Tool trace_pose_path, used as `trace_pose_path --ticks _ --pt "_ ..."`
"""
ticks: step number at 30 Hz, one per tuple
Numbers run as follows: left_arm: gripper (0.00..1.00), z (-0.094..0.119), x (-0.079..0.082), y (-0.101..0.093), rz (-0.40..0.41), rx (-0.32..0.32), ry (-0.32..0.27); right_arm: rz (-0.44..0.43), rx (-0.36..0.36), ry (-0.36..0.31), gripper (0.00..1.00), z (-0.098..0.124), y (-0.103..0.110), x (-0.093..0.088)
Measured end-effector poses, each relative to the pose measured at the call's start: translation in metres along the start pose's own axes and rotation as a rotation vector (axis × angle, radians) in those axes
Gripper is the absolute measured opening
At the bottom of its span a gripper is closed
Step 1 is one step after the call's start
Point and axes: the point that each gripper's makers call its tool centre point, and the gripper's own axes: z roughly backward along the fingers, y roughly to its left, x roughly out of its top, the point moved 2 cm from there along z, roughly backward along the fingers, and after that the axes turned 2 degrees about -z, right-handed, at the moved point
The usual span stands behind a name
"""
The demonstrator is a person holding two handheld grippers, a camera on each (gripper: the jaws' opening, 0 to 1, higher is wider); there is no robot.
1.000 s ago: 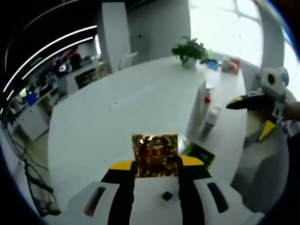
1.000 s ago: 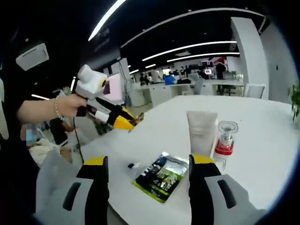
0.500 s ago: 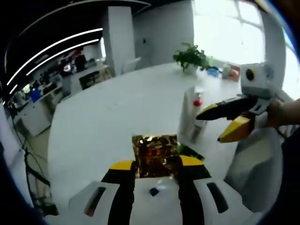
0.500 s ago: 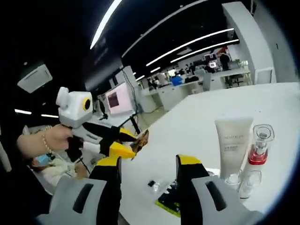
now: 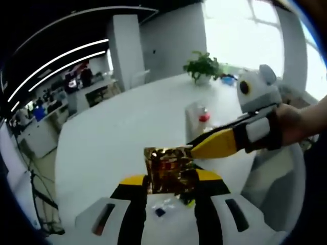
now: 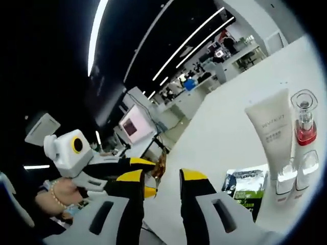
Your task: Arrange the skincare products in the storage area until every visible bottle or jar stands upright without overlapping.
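My left gripper (image 5: 170, 179) pinches the gold sachet (image 5: 168, 168); right gripper (image 6: 161, 177) is part open, empty. I should set the sachet beside the white tube (image 6: 272, 133), clear of the green packet (image 6: 247, 184).

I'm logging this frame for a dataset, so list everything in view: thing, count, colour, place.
gold foil packet: 1, shiny gold, clamped between the left gripper's jaws
white tube: 1, white, standing cap-down on the table
pump bottle: 1, clear with red liquid, upright beside the tube
green sachet: 1, green and black, flat on the table in front of the tube
potted plant: 1, green in a white pot, far side of the table
table: 1, white, under everything
left gripper: 1, black with yellow tips, shut on the packet
right gripper: 1, black with yellow tips, jaws apart, nothing between them
hand: 1, gripping the right gripper's handle
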Motion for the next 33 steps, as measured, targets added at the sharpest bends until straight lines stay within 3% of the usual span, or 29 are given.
trace_pose_path --ticks 7,11,21,24,28,33 --pt "0.37 0.002 0.004 -0.006 -0.011 -0.002 -0.013 -0.058 0.001 -0.005 0.14 0.002 -0.002 0.000" --pt "0.37 0.004 0.002 -0.011 -0.003 -0.014 -0.014 -0.063 0.015 0.006 0.04 0.001 0.002 -0.002" --pt "0.39 0.012 -0.005 -0.012 0.021 -0.049 -0.017 -0.074 0.041 0.027 0.01 0.004 0.008 -0.007" --pt "0.43 0.017 -0.006 -0.010 0.073 -0.091 -0.031 -0.057 0.033 0.033 0.01 0.006 0.008 -0.004" --pt "0.43 0.029 0.001 -0.006 0.144 -0.137 -0.097 -0.063 0.053 0.024 0.01 0.007 0.012 0.001" --pt "0.39 0.040 -0.004 0.004 0.216 -0.200 -0.124 -0.041 0.124 0.026 0.01 0.008 0.029 0.006"
